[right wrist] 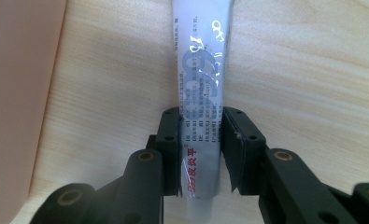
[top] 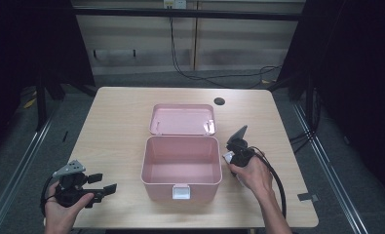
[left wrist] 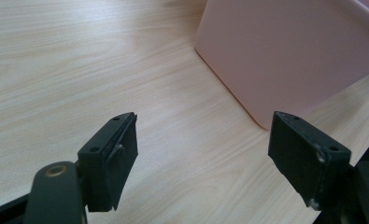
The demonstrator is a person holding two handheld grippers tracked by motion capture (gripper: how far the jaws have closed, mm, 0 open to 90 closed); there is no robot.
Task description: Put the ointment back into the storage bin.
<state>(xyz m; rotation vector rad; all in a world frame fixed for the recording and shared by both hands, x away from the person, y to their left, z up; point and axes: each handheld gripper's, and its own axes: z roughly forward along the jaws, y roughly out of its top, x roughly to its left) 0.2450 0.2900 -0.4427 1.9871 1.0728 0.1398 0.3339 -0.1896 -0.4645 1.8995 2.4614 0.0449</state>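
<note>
At far left of the table (top: 117, 105), near the front edge, we see the left gripper (top: 106, 184) held in the person's left hand (top: 63, 212), lying low w/ its jaws pointing right toward the pink box (top: 181, 165). Jaws are spread wide, nothing btwn them; in the left gripper view (left wrist: 203, 154) bare wood shows in the gap and a rounded corner of the box (left wrist: 285, 56) sits ahead, near but not touching.

At centre we have the box, open, w/ its lid (top: 182, 119) folded back flat behind it and a white latch (top: 181, 192) on the front wall. Its inside looks bare from the high view.

Just right of the box, the right hand (top: 252, 171) holds the right gripper (top: 229, 157), angled down at the table. In the right gripper view its jaws (right wrist: 202, 149) are closed narrow on a white tube (right wrist: 202, 84) w/ blue and red print; tube runs straight out ahead along the wood, parallel to the box wall (right wrist: 18, 93) on that view's left, w/ a strip of table btwn them. We can't tell whether the tube rests on the table or is lifted just off it.

Farther back right, a dark round hole (top: 219, 101) in the tabletop.
</note>
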